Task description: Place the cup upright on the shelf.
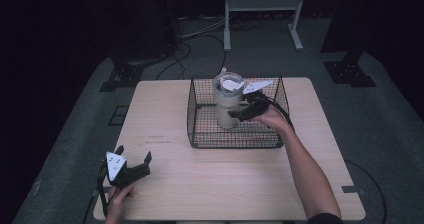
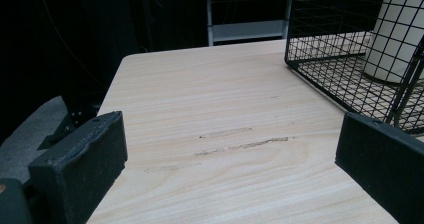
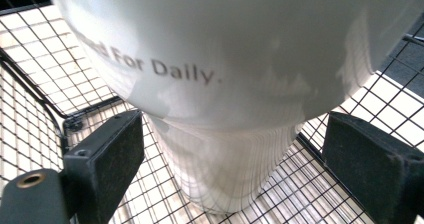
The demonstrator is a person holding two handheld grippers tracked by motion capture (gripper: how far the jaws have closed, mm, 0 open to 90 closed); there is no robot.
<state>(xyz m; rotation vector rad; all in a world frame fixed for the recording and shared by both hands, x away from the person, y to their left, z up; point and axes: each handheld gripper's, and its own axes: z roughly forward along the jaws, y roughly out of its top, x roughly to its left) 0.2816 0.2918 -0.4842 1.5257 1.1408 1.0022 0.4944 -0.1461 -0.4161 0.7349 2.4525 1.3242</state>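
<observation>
Where it narrows toward its base, the cream tumbler [image 3: 225,149] reads "For Daily"

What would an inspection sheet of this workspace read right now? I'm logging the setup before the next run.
Surface: light wooden table, faint scuffs.
Job's things: tall cream tumbler with clear lid standing inside black wire basket.
Clutter: nothing seen.
Grippers: right gripper open, jaws either side of the tumbler; left gripper open, at the near left table corner.
Cables: black cable trailing from the right gripper; floor cables behind.
Surroundings: dark room, grey floor, white metal frame.
</observation>
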